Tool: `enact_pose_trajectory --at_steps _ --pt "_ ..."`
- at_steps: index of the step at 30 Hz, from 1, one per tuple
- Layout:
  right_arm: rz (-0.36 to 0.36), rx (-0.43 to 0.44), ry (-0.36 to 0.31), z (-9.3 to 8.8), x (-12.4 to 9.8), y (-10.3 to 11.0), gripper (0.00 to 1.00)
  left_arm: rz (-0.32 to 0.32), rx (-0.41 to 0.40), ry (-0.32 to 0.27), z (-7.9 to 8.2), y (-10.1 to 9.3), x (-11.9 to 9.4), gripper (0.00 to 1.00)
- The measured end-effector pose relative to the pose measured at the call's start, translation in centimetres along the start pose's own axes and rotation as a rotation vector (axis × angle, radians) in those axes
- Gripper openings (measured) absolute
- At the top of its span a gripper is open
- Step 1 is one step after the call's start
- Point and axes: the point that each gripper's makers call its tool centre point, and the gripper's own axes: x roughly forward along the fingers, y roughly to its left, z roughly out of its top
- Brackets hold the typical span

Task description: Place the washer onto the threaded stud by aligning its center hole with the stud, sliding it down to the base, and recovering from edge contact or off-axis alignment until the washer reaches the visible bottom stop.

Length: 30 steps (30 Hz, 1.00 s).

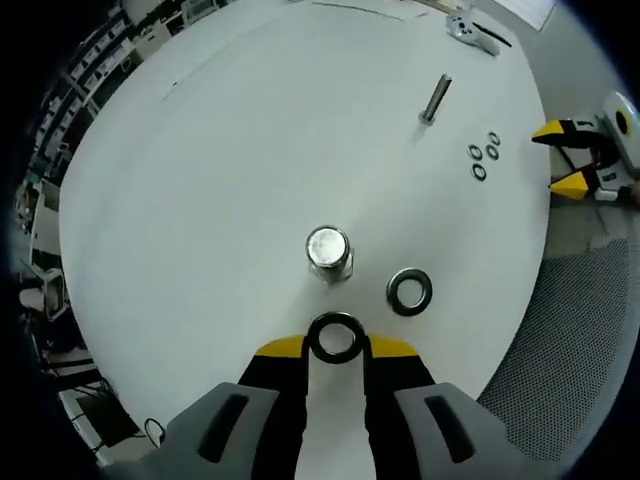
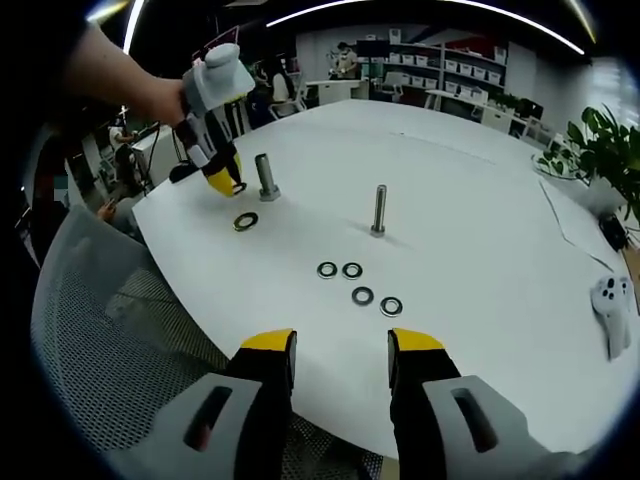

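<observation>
In the left gripper view my left gripper [image 1: 336, 347] is shut on a dark washer [image 1: 335, 338], held between its yellow tips just short of a thick upright stud [image 1: 329, 252] seen from above. A second large washer [image 1: 410, 291] lies flat on the table right of the stud. In the right gripper view the left gripper [image 2: 226, 183] hangs beside that stud [image 2: 266, 177], with the loose washer [image 2: 245, 221] in front. My right gripper [image 2: 340, 348] stands open over the table's near edge, nothing between its fingers.
A thinner bolt [image 2: 379, 211] stands upright mid-table, with several small washers [image 2: 352, 283] lying in front of it. A white controller [image 2: 613, 312] rests at the right. The round white table [image 1: 220, 150] has a mesh chair [image 2: 110, 330] at its edge. A plant [image 2: 600, 150] stands far right.
</observation>
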Motion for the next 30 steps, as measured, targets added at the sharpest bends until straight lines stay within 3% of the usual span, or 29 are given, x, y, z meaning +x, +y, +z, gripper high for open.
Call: enact_pose_trajectory --at_steps 12,19,30 --pt "-0.001 0.003 -0.007 0.1 0.0 0.0 0.39 0.007 -0.044 -0.063 1.8 1.1 -2.9 0.18" --pt "-0.003 0.004 -0.008 0.1 0.0 0.0 0.39 0.013 0.0 -0.08 3.2 1.3 -4.3 0.18" --pt "-0.006 0.008 -0.009 0.1 -0.1 -0.1 0.39 0.002 0.037 -0.092 5.0 0.6 -4.1 0.18"
